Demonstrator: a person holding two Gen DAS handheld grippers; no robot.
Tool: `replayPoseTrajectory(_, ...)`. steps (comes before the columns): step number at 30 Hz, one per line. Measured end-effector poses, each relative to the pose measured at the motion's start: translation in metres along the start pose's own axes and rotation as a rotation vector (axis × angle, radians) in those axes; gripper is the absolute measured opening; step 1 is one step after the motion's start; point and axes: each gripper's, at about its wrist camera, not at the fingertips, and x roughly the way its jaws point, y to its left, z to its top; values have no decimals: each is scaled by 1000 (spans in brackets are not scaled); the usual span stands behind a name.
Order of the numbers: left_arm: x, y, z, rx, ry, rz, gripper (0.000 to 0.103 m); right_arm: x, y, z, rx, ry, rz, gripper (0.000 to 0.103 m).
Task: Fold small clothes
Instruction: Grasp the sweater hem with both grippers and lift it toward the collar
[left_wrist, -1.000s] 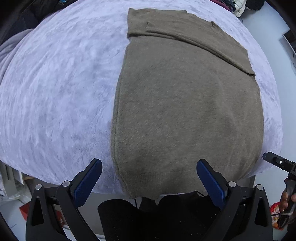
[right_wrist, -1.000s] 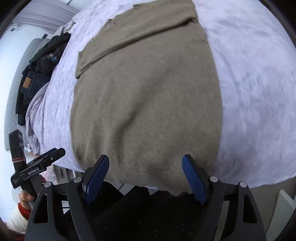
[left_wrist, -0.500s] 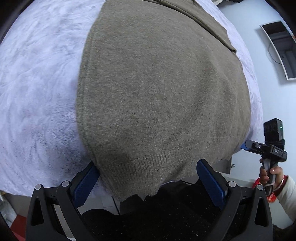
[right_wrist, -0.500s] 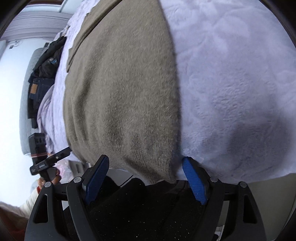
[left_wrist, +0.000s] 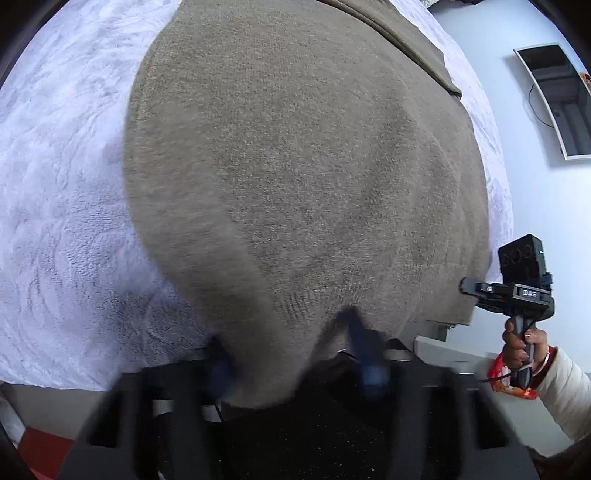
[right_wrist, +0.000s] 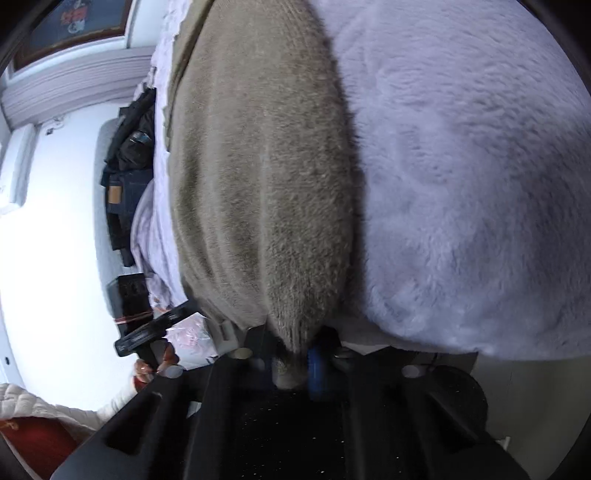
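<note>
At the very bottom of the left wrist view, the left gripper is pinching the ribbed hem of the taupe knitted sweater; its blue-padded fingers are motion-blurred and drawn in close, with a fold of knit bunching between them. In the right wrist view, the right gripper is clamping the opposite hem corner, its fingers nearly meeting around the fabric. The sweater is lying flat on the pale lilac fleece blanket, its hem at the near edge and one sleeve folded across the far end.

Judging from this, the step in hand is securing both hem corners to carry them towards the far end. Doing it well likely means lifting both corners evenly, keeping the hem taut between them, and catching both layers of knit so nothing is sagging.

Beyond, a curved monitor is hanging on the wall, and dark clothes are piling beside the blanket. The small white lettering on the right gripper's body, seen from the left, is too blurred to read.
</note>
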Motion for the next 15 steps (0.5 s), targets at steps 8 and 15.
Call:
replayPoseTrajectory(8, -36, 5, 16, -94, -68, -214, 13, -23, 35, -4, -13, -64, 255, 12)
replayPoseTrajectory(15, -85, -1, 60, -163, -255, -322, 13, -47, 76, 37, -53, -137, 409, 12)
